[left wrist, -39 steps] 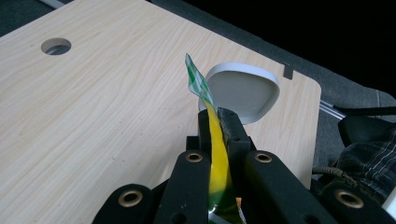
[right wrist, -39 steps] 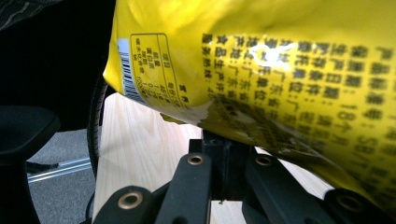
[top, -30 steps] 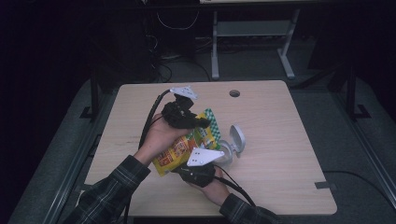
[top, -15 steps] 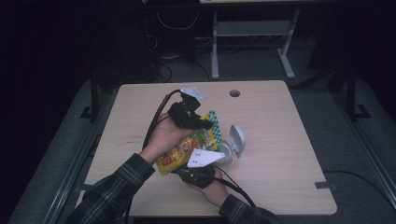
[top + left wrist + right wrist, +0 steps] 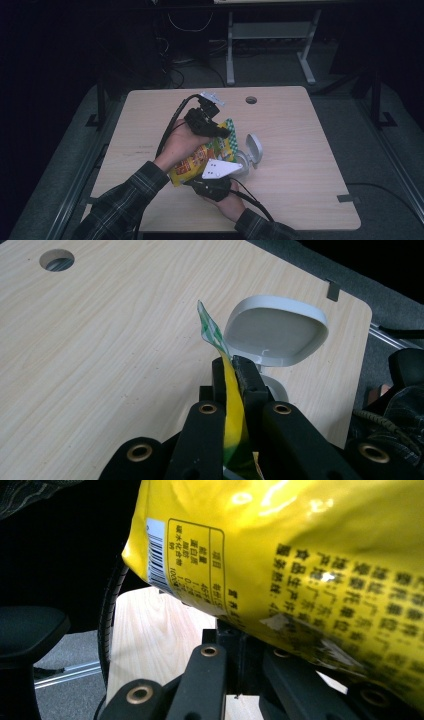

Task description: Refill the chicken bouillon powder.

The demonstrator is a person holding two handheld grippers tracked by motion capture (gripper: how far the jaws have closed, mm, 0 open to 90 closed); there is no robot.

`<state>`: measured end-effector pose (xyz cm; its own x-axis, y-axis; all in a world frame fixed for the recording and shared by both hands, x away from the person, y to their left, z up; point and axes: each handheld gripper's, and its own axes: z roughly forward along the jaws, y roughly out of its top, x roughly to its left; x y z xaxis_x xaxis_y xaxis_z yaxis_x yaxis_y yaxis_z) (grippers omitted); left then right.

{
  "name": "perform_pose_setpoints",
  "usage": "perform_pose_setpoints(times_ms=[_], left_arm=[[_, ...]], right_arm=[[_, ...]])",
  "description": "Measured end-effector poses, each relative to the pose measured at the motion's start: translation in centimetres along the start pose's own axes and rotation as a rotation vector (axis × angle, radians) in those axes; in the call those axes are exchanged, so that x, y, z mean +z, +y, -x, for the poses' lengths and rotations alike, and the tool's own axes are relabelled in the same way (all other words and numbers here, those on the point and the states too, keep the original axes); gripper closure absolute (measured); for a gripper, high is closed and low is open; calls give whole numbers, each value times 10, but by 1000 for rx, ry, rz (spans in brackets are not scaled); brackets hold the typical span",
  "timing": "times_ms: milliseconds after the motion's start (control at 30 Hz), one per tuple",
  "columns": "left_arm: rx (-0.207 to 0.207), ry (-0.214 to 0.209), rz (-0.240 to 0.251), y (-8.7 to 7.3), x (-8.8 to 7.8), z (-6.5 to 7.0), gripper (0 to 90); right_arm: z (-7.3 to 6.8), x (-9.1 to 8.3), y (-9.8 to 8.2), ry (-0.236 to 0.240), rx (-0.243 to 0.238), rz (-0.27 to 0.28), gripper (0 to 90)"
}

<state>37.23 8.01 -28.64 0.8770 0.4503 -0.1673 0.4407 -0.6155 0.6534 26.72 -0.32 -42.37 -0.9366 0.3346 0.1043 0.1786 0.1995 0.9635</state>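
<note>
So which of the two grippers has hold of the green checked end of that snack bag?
The left gripper, higher over the table: its jaws pinch the snack bag by its green checked top edge. The right gripper holds the yellow end nearer the person.

Yellow snack bag [image 5: 300,555]: barcode on a white patch at its left edge, w/ a boxed nutrition table in Chinese just right of the barcode, then rows of black Chinese print further right. Characters too blurred to read; digits unclear too.
</note>
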Motion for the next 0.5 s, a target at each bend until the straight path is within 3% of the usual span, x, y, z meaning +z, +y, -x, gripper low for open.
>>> perform_pose_setpoints(times_ms=[500], left_arm=[[15,7,-41,11,4,1,899]], right_arm=[[3,-5,3,-1,19,27,900]])
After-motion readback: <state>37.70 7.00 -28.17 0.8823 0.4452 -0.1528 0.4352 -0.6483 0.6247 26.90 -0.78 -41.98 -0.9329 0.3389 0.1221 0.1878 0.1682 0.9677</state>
